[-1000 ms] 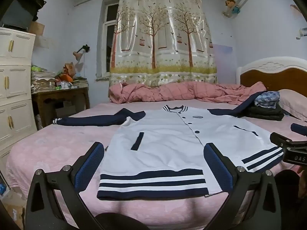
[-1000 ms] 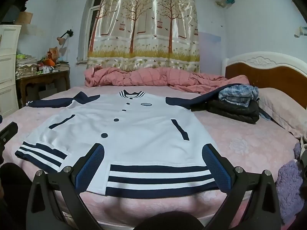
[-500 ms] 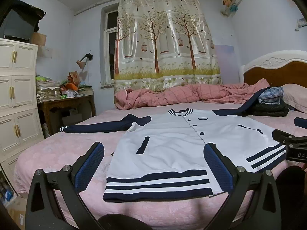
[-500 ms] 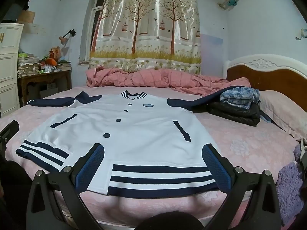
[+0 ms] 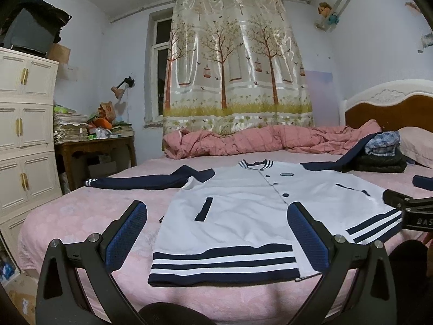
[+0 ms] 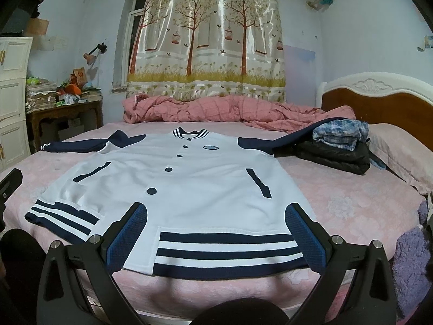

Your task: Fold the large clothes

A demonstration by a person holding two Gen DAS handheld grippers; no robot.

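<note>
— Since the bed is the only broad flat surface here, is that why the jacket lies on it?

— Yes. I have the pink quilted bedspread (image 6: 338,189) as my work surface, and the white varsity jacket with navy sleeves and striped hem (image 6: 189,184) lies face up across it, buttoned, collar toward the curtain, hem at the near edge where I can reach it. Both sleeves are stretched outward so each can be folded in on its own; the right one runs up against the dark folded clothes stacked near the pillow (image 6: 338,154) (it may have to be drawn clear of that pile first).

— And your tools?

— My left gripper (image 5: 216,233) hangs just above the hem's left corner, blue pads spread wide, nothing between them. My right gripper (image 6: 216,233) sits likewise over the hem's right part, also spread and empty. I judge that no fold has been made yet; the next thing is to pick an edge or sleeve to pinch.
</note>
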